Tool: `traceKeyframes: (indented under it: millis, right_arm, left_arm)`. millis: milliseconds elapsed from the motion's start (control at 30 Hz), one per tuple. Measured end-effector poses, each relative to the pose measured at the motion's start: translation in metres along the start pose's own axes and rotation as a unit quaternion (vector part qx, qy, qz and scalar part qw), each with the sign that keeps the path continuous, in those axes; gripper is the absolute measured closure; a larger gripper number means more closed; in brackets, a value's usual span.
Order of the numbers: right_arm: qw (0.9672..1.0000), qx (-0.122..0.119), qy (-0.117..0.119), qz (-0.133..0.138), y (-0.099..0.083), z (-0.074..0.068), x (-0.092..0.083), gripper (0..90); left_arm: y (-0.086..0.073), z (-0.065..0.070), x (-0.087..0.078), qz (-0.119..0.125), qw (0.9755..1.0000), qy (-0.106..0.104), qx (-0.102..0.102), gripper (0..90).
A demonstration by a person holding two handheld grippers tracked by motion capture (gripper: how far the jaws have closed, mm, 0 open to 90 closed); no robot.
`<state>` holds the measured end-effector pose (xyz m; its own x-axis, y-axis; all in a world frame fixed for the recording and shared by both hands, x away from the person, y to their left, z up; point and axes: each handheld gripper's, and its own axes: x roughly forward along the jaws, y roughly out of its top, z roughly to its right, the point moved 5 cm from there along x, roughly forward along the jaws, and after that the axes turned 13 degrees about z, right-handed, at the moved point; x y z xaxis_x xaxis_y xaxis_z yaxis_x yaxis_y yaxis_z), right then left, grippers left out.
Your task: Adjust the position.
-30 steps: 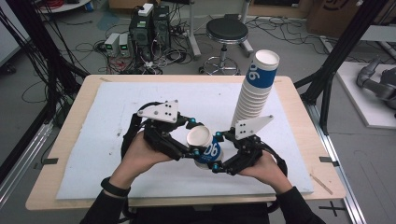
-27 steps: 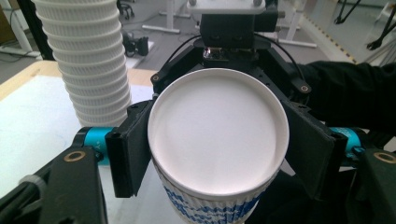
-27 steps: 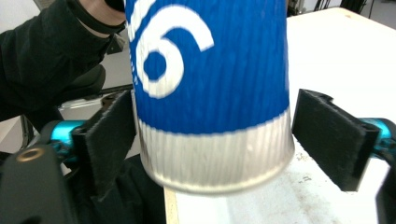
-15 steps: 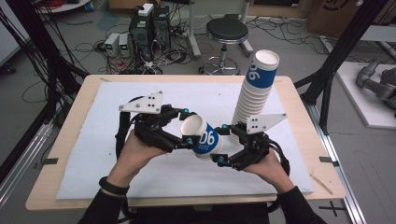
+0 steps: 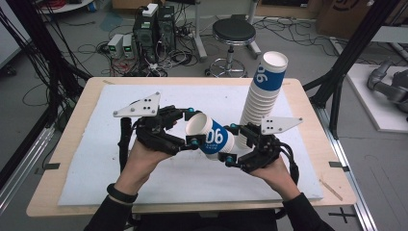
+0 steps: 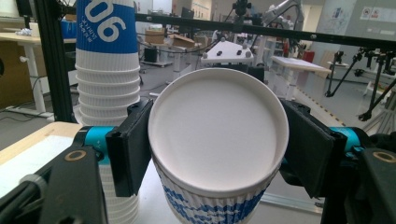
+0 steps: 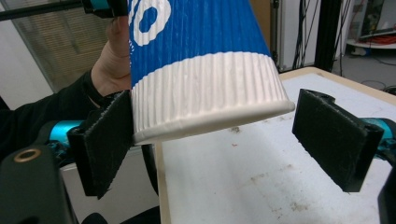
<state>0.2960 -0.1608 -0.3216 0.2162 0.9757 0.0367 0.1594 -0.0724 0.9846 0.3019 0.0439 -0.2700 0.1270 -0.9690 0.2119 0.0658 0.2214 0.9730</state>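
Since the earlier frames the paper cup (image 5: 211, 137) has turned from mouth-up to lying on its side, its open mouth now facing the left hand, and it sits a little higher above the table (image 5: 72, 144). The left tongs (image 5: 192, 127) have shifted from beside the cup to its rim, and the grey plate on top of them has swung outward to the left. The right tongs (image 5: 230, 144) stay at the cup's narrow base end, close to the tall stack of cups (image 5: 262, 91), which has not moved.

Both forearms come in from the bottom edge of the high view and angle inward, so the two hands meet over the middle of the white mat (image 5: 96, 183). The left hand (image 5: 139, 161) wraps the tool body from below, with a dark band at the wrist. The right hand (image 5: 274, 171) grips its tool the same way, its plate pointing to the right.

In the left gripper view the left tongs (image 6: 217, 149) pinch the cup (image 6: 217, 135) across its mouth, a black pad on each side of the rim, jaws drawn in close on it. In the right gripper view the right tongs (image 7: 224, 140) stand spread: one pad touches the ribbed white wall near the cup's (image 7: 201, 84) base, the other pad is clear of it with a gap between.

The cup hangs in the air between the two tools, above the mat, blue band and white numerals facing up.
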Motion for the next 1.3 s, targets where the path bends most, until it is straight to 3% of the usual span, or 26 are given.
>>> traceKeyframes:
  millis: [567, 1300]
  right_arm:
    - [1.0000, 0.002, -0.004, -0.008, -0.0038, -0.0016, 0.0061, 15.3]
    - [0.9997, -0.006, 0.000, -0.026, -0.0038, 0.0003, 0.0015, 17.4]
  left_arm:
    - [-0.0023, 0.0013, 0.0038, 0.023, 0.9997, 0.004, -0.002, 29.8]
    - [-0.0054, 0.0010, 0.0036, 0.000, 1.0000, 0.001, -0.001, 26.3]
